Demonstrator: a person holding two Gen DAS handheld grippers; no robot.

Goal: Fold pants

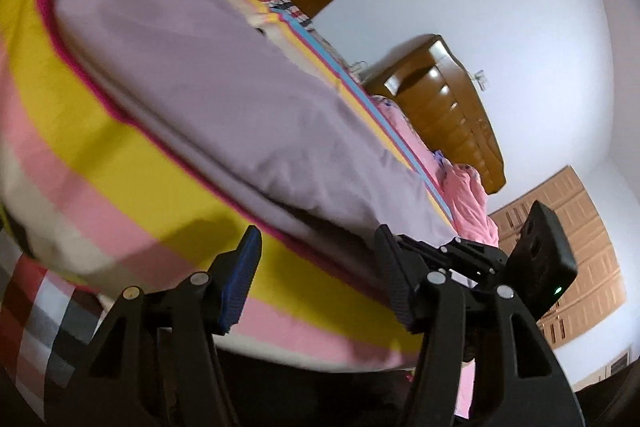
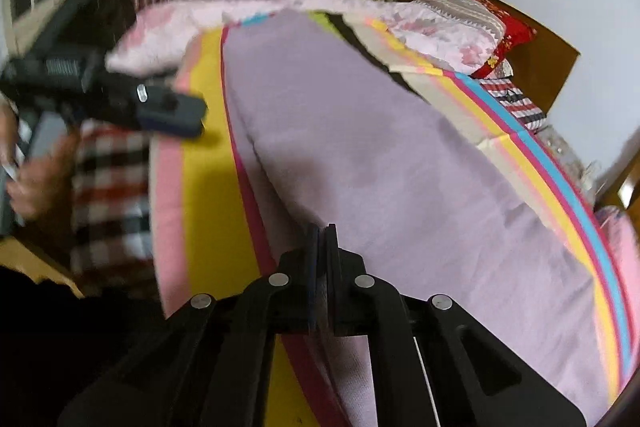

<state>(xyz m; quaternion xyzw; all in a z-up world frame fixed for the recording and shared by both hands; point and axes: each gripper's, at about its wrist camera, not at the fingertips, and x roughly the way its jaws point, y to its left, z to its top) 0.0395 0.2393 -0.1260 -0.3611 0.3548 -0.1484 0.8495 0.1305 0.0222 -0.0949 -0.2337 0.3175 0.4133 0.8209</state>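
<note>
Lying flat on the striped bed (image 1: 100, 131), the lilac pants (image 1: 208, 75) stretched away ahead of both grippers. Nearer, the right gripper (image 2: 322, 231) sat at the pants' near edge, jaws pressed together; whether cloth was pinched between them I cannot tell. Off to its left, the left gripper (image 1: 316, 267) hung half apart, empty, just short of the pants' hem.
</note>
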